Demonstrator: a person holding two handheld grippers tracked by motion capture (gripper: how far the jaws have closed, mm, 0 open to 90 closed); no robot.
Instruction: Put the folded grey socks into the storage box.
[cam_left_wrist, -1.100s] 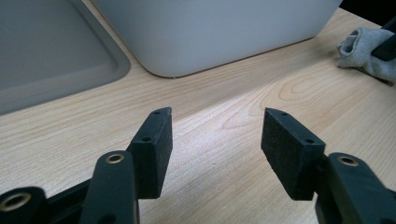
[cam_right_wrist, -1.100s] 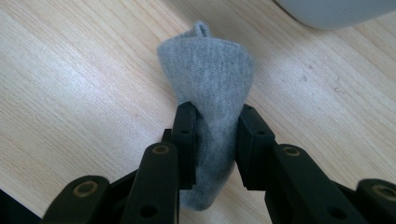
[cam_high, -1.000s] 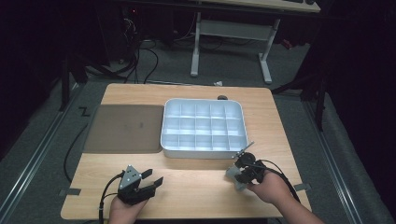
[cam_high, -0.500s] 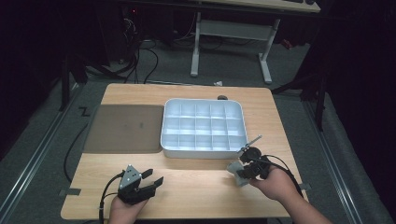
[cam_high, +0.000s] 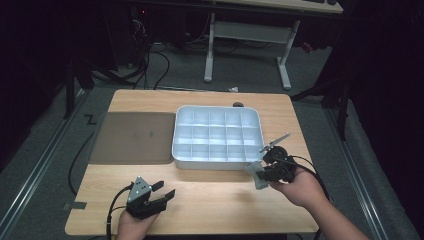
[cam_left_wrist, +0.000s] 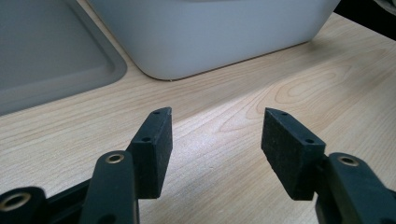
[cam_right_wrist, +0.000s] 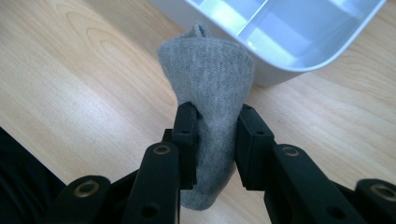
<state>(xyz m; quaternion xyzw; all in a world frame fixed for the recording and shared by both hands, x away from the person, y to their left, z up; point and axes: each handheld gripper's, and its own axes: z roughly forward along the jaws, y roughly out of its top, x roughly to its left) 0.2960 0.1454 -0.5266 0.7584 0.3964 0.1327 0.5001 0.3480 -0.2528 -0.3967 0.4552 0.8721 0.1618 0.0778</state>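
Observation:
A small grey knitted cloth (cam_right_wrist: 208, 74), folded like a sock, is pinched between the pads of my right gripper (cam_right_wrist: 215, 140), which is shut on it. In the high view the cloth (cam_high: 256, 176) hangs off the right gripper (cam_high: 264, 172) just above the table, by the front right corner of the white compartment tray (cam_high: 210, 164). That tray corner (cam_right_wrist: 280, 42) lies just beyond the cloth. My left gripper (cam_high: 165, 191) rests near the table's front edge at the left. Its jaws (cam_left_wrist: 217, 140) stand open over bare wood.
A flat grey-brown lid or mat (cam_high: 132, 137) lies left of the tray, and its edge (cam_left_wrist: 51, 56) is close ahead of the left gripper. The tray wall (cam_left_wrist: 210, 32) rises ahead. A small dark object (cam_high: 238, 105) sits behind the tray. Cables trail off both grippers.
My right hand has lifted the grey cloth higher off the table and a little toward the tray's front right corner. The left gripper has stayed put.

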